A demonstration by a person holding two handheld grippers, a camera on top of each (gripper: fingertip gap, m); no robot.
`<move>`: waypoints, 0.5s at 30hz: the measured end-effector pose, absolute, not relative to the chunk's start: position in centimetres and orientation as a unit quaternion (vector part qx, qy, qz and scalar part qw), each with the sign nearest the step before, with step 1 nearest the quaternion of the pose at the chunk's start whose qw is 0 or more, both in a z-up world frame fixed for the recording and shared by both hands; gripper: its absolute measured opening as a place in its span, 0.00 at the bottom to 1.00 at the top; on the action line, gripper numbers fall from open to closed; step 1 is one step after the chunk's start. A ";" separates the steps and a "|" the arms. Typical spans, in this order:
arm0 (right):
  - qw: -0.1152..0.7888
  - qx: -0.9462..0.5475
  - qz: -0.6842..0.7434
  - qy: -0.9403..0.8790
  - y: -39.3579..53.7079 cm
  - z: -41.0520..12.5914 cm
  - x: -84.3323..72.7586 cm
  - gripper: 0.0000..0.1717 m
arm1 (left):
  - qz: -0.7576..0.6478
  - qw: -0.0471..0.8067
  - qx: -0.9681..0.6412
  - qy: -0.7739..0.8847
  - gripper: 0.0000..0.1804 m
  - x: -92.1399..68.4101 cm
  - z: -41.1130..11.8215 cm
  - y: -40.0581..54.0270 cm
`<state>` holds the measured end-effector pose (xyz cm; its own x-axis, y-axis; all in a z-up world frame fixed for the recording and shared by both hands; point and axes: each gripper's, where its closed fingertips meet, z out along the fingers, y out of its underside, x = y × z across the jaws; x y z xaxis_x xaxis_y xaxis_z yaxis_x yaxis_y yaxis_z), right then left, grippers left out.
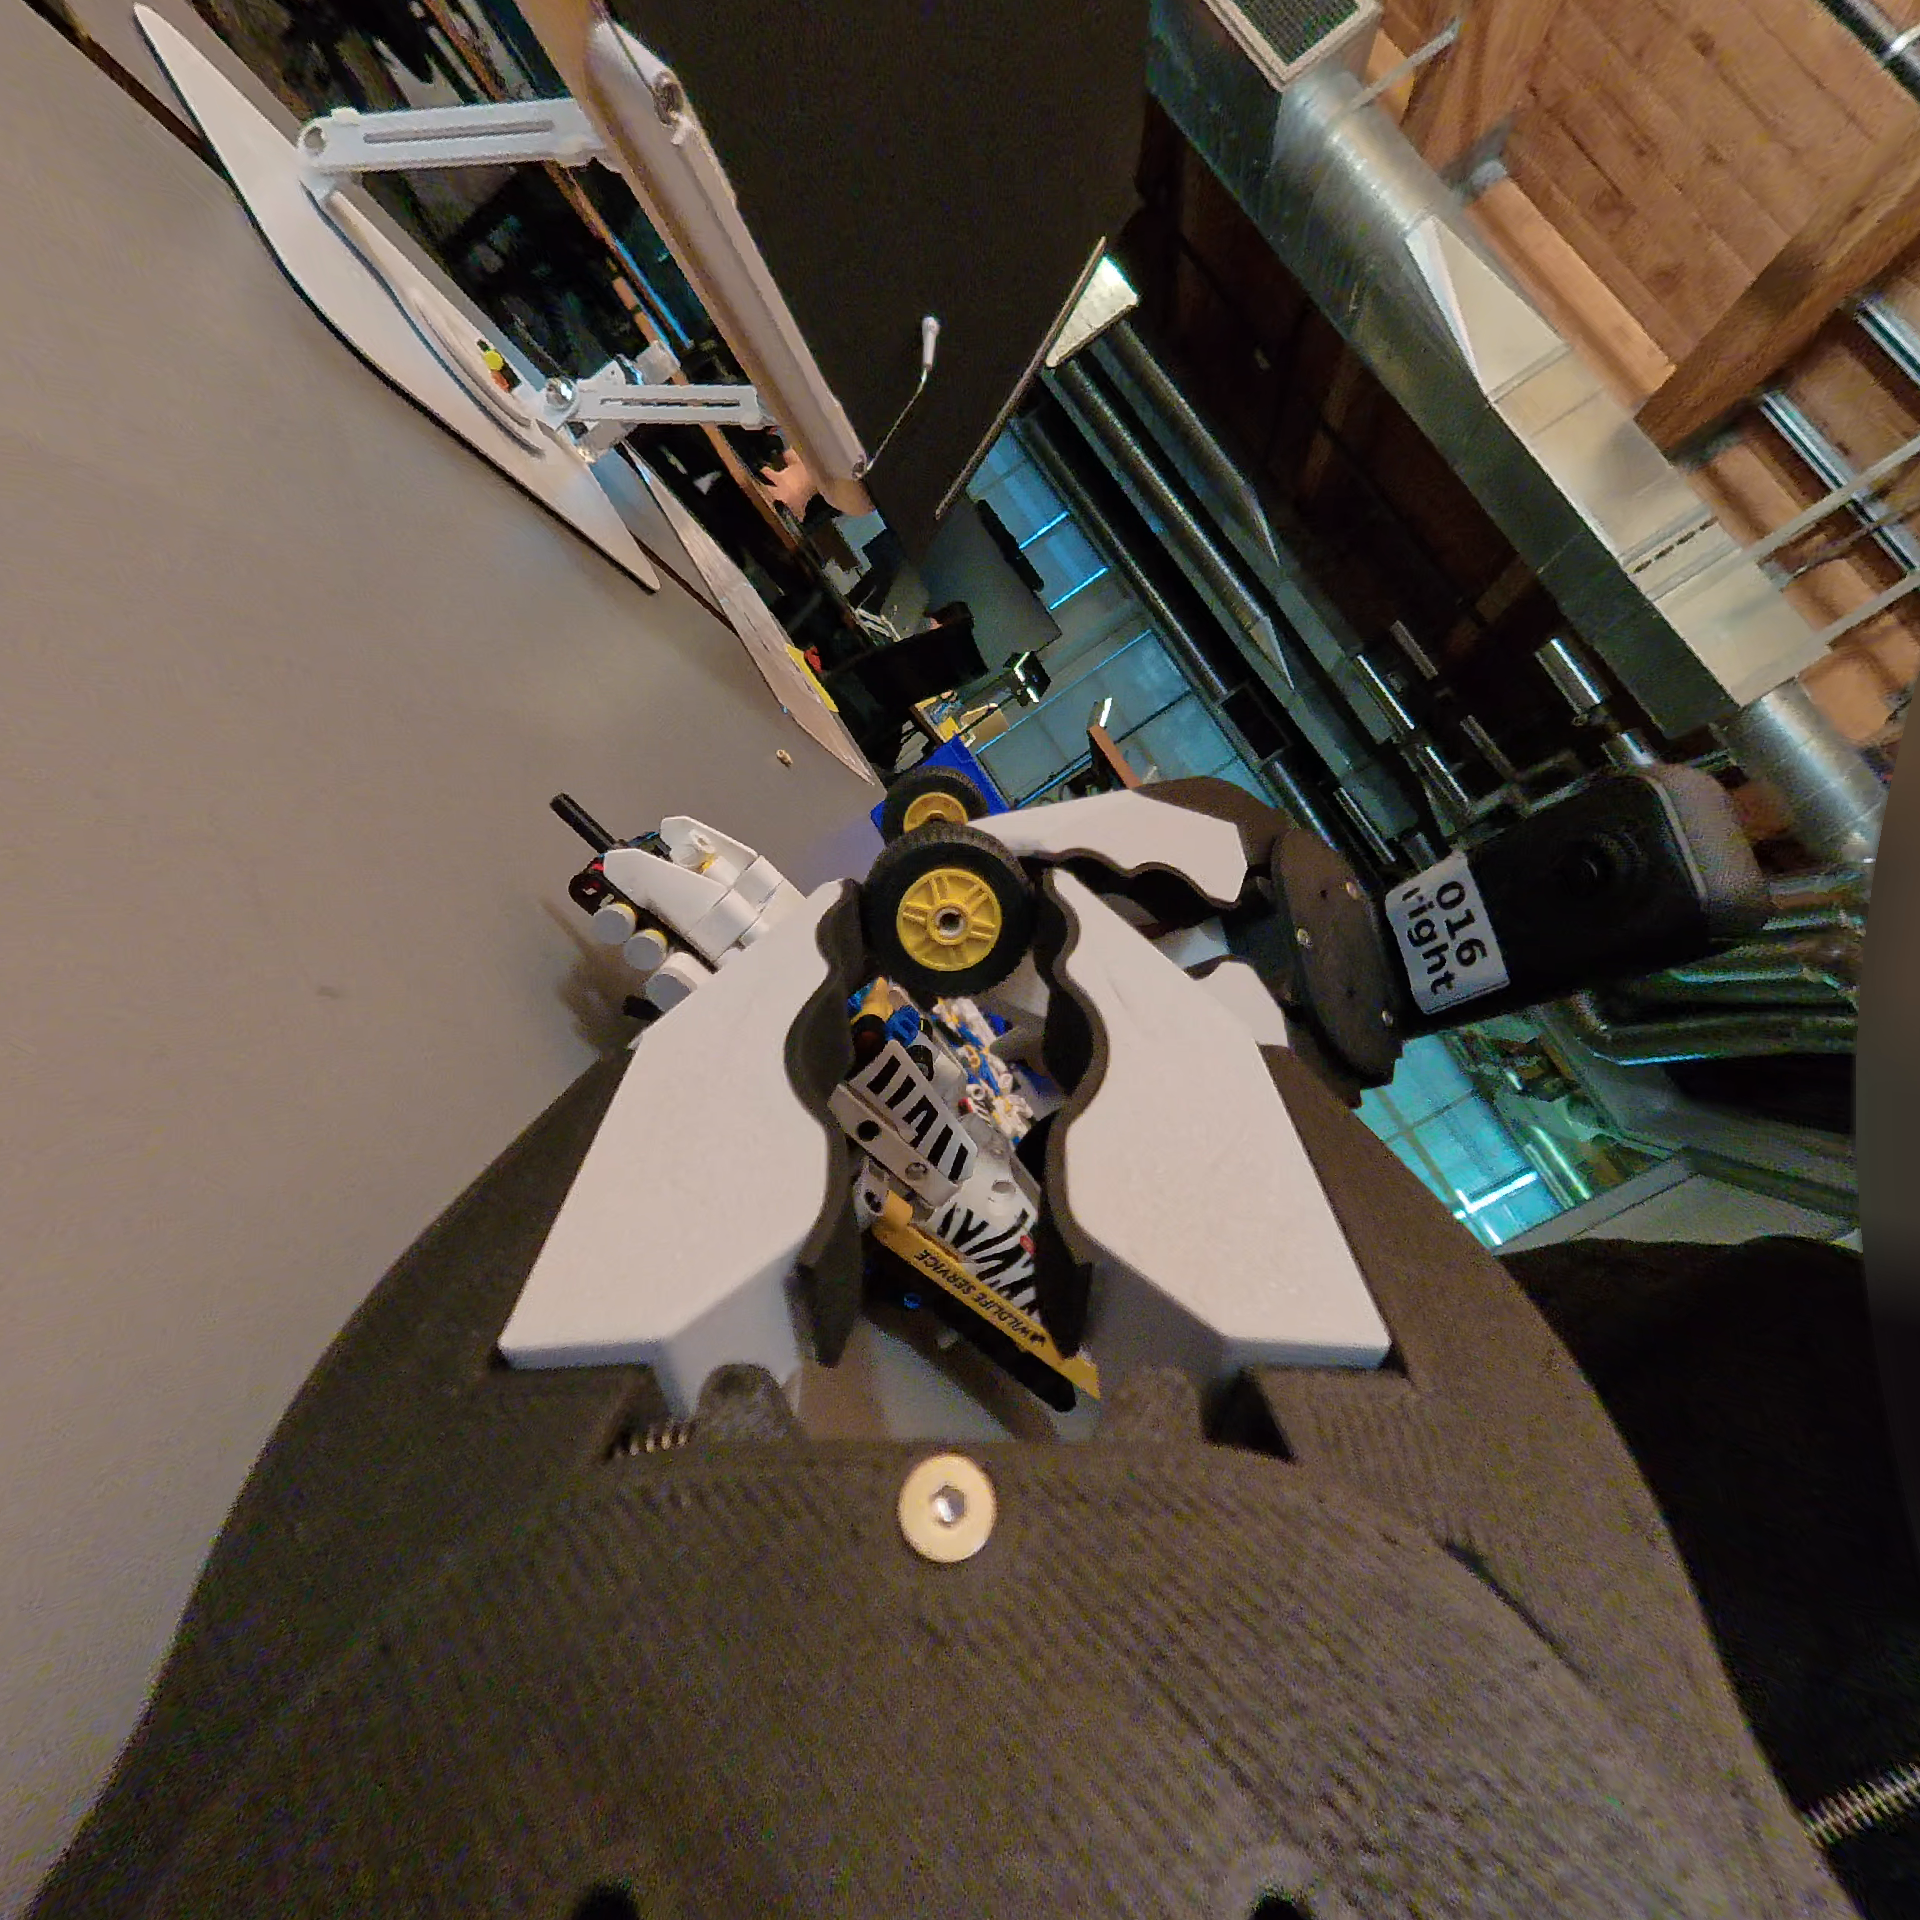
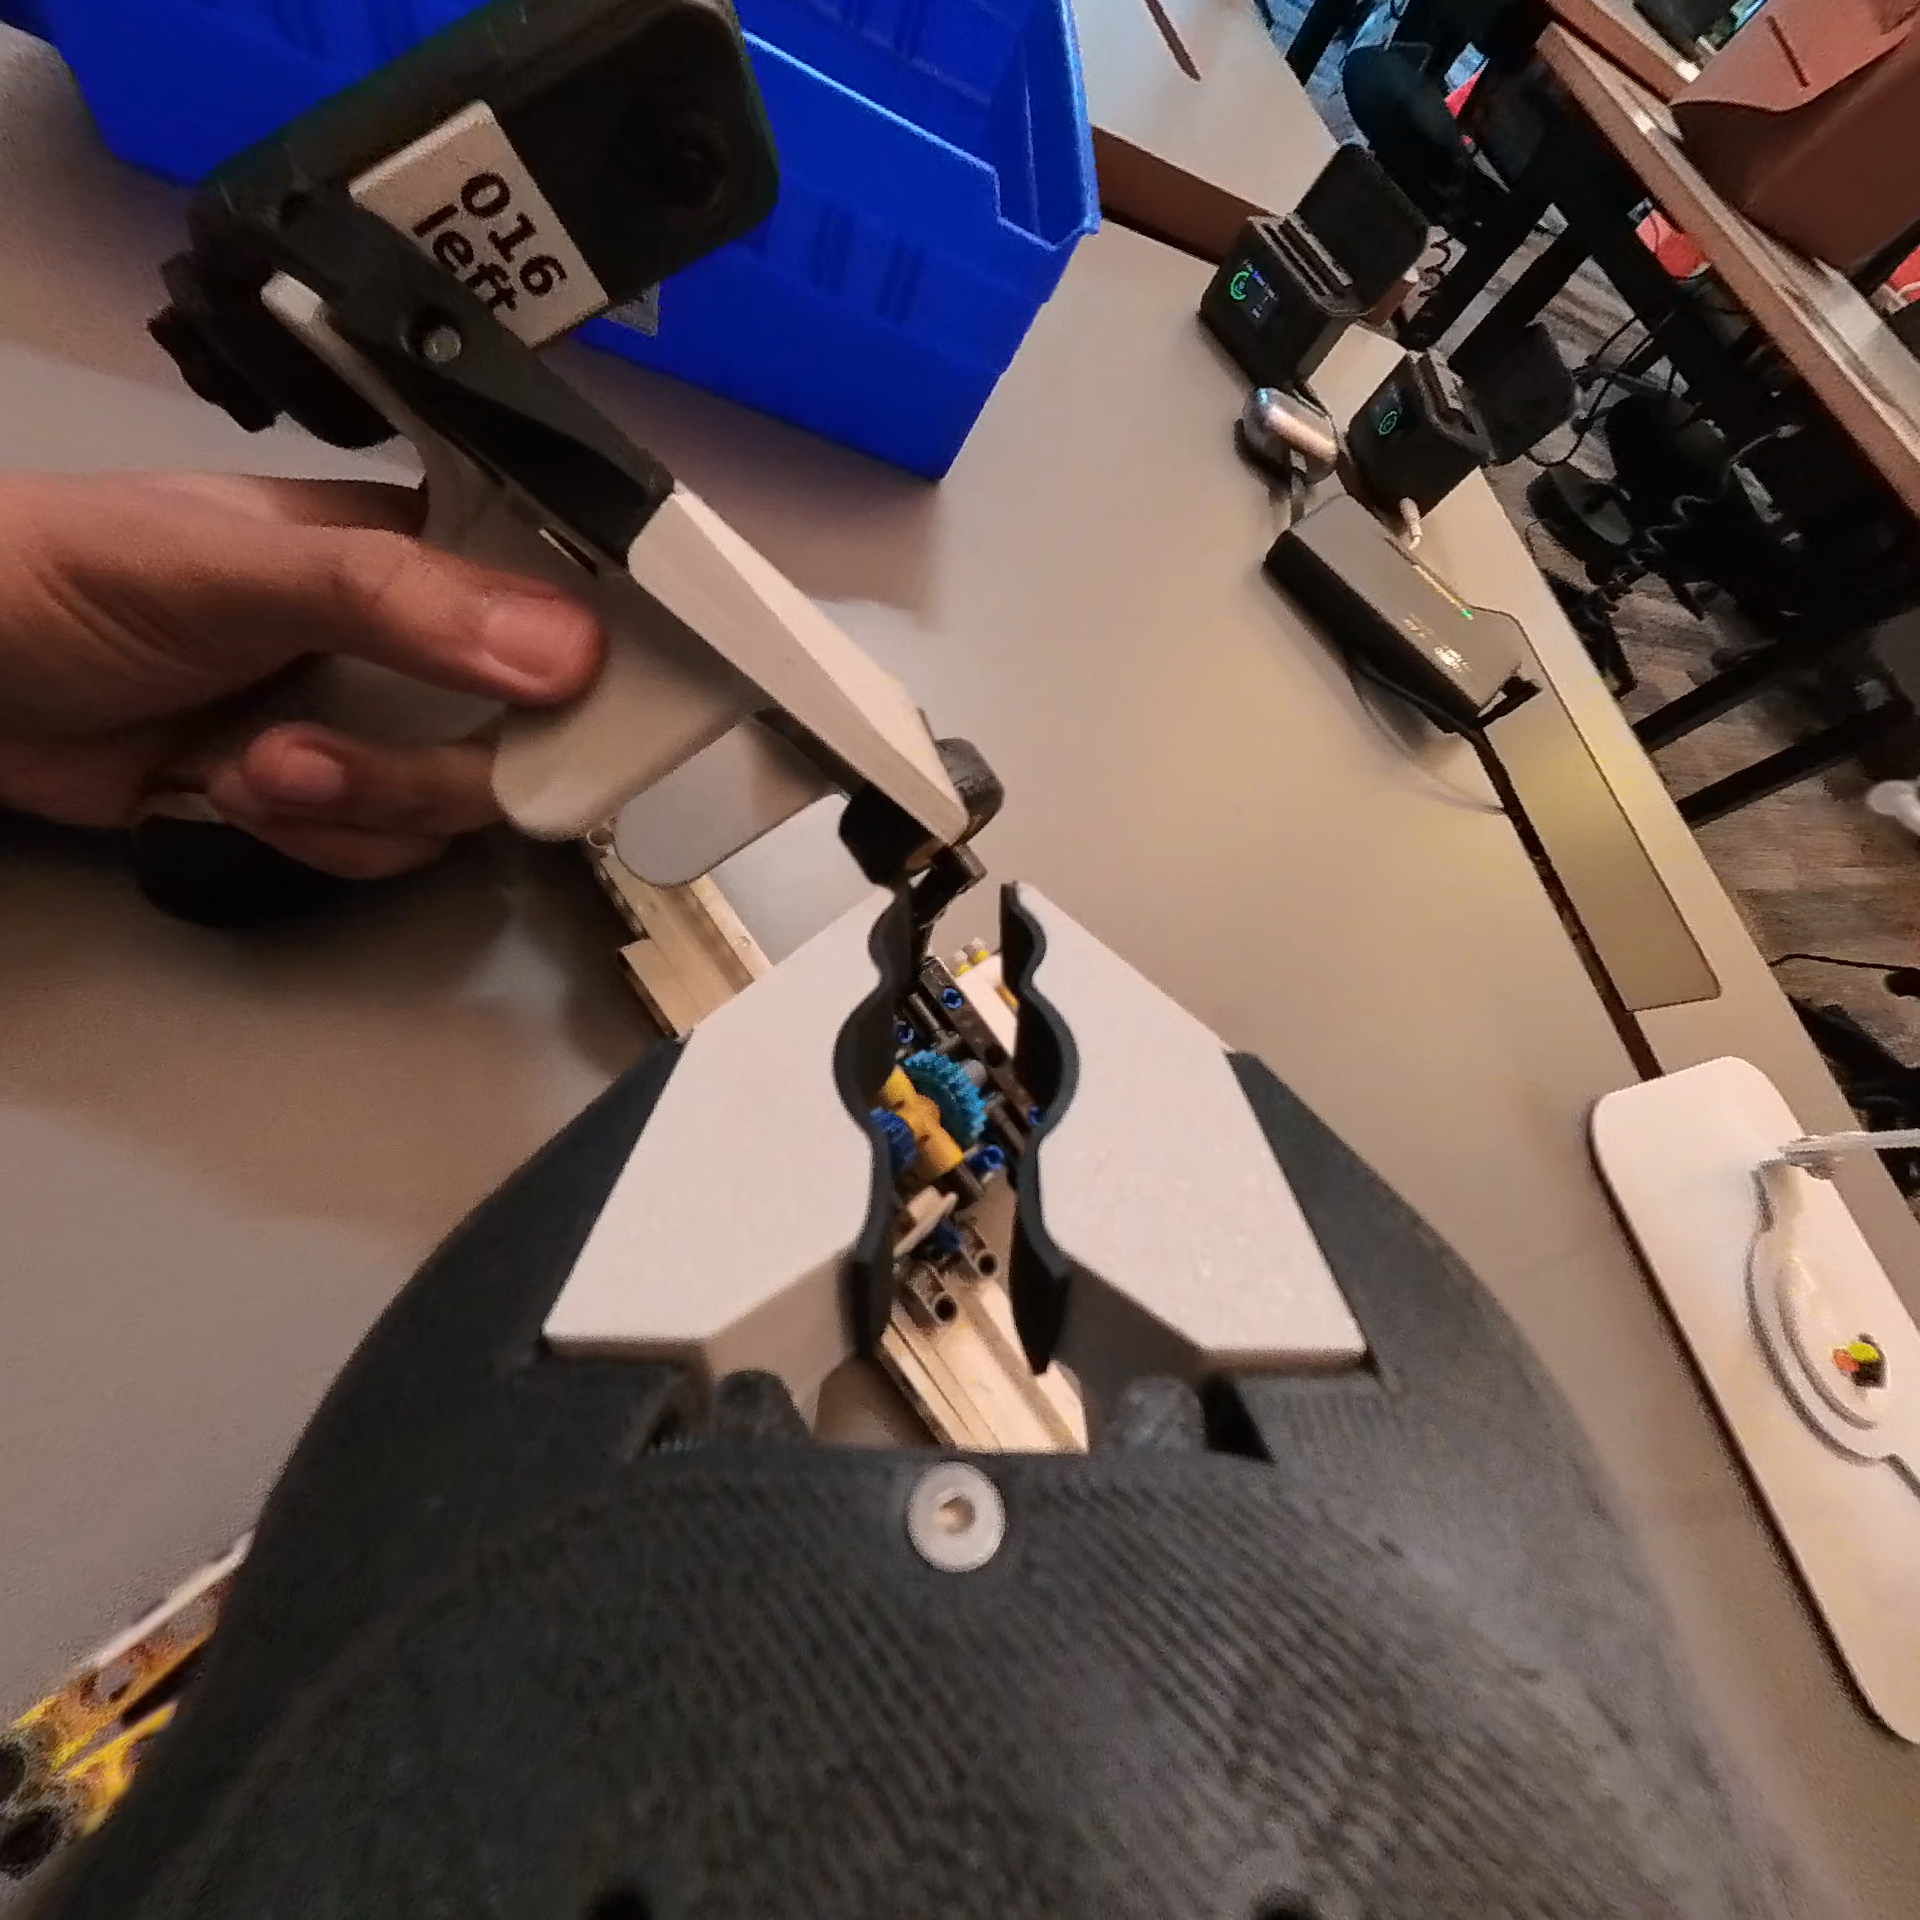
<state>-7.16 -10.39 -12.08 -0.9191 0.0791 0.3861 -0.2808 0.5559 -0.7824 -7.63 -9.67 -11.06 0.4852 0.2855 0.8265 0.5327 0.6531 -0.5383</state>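
1. Toy brick vehicle (image 1: 935, 1132), one, frame centre; zebra-striped panels, between both grippers.
2. Wheels, two: one (image 1: 948, 914) pinched between left gripper (image 1: 945, 920) pads; second (image 1: 932, 805) just behind.
3. Right gripper (image 2: 951, 935): narrow, clamping the vehicle's dark beam (image 2: 951, 997).
4. White brick assembly (image 1: 675, 904), one, left of centre on the table (image 1: 260, 727).
5. Blue bin (image 2: 883, 239), one, upper left.

The wheel (image 1: 948, 920) has a matt rubber tyre and shiny yellow plastic middle. At its 9 o'clock, the table (image 1: 260, 727) looks smooth.

A blue bin (image 2: 883, 208) stands at the table's (image 2: 1195, 727) far edge. Two black chargers (image 2: 1299, 281) and a flat black box (image 2: 1392, 613) sit near its right edge.
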 end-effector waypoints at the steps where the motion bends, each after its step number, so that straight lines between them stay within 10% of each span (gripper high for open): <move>1: 0.191 0.061 0.471 -0.859 -10.5 -12.2 -7.0 0.07 | -0.078 0.758 -0.410 -0.502 0.16 -7.6 -11.1 -9.7; 15: 0.125 0.038 0.522 -0.843 -9.8 -11.7 -6.4 0.11 | -0.079 0.762 -0.419 -0.487 0.14 -6.8 -10.8 -9.4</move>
